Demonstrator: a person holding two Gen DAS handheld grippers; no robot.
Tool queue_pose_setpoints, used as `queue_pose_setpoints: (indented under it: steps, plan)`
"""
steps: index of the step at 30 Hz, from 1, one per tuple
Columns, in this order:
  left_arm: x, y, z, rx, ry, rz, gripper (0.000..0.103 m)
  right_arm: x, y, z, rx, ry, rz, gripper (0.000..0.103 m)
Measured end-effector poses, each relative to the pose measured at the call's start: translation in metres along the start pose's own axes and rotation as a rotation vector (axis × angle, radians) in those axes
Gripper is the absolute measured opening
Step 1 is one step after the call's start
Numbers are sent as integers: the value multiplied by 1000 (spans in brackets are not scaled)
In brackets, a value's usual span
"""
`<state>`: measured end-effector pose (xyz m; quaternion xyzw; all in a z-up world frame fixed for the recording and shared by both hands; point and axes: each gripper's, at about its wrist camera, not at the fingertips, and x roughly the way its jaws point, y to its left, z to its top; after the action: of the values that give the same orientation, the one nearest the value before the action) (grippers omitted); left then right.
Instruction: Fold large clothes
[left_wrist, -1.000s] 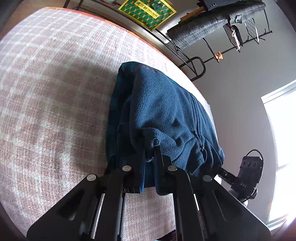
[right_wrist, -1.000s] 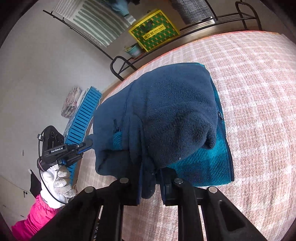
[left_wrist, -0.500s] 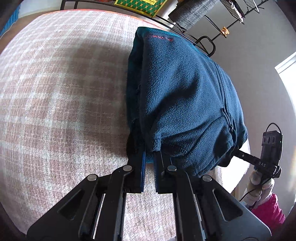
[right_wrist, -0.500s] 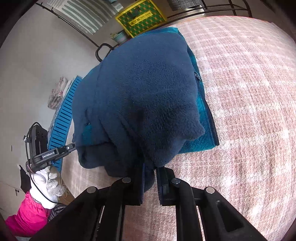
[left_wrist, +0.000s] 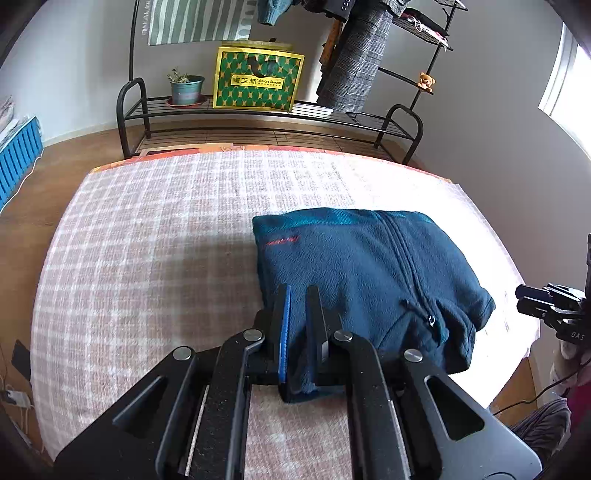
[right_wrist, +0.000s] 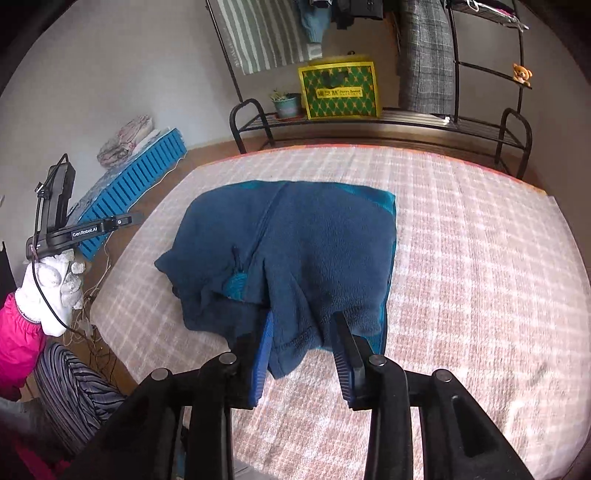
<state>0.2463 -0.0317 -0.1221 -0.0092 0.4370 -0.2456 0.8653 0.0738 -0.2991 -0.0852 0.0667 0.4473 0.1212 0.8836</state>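
Note:
A dark blue fleece jacket with teal lining lies folded on the pink plaid cloth. My left gripper is at its near left corner, jaws narrow, with fleece pinched between them. In the right wrist view the jacket fills the middle. My right gripper stands over its near hem. Its jaws are opening, and the hem lies loose between the blue pads without being pressed. A white-gloved hand holds the left gripper at the far left. The right gripper shows just off the jacket's right flap.
Behind the table stands a black metal rack with a green and yellow bag and a potted plant. A blue slatted crate lies on the floor to the left. The person's striped trousers are at the table's near left corner.
Both views have rolled upright and drawn back from the jacket, which now lies flatter on the cloth. The right jaws have spread apart off the hem. The left jaws stay narrow.

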Motion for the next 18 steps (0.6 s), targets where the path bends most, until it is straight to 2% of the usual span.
queue_pose_setpoints:
  steps: [3, 5, 10, 12, 16, 18]
  plan:
    - [31, -12, 23, -19, 11, -6, 5, 22, 7, 30, -16, -22, 12, 34]
    - [50, -21, 30, -36, 21, -21, 5, 42, 7, 48, -13, -29, 11, 34]
    - [92, -19, 37, -72, 51, -1, 5, 97, 7, 83, 1, -22, 11, 34]
    - [107, -13, 30, -76, 78, 20, 5, 122, 5, 84, -8, 29, 4, 34]
    - [134, 4, -7, -105, 154, 14, 5, 159, -5, 54, -3, 112, 10, 31]
    - [134, 7, -16, -92, 113, 3, 9, 168, -13, 41, 22, 127, 33, 29]
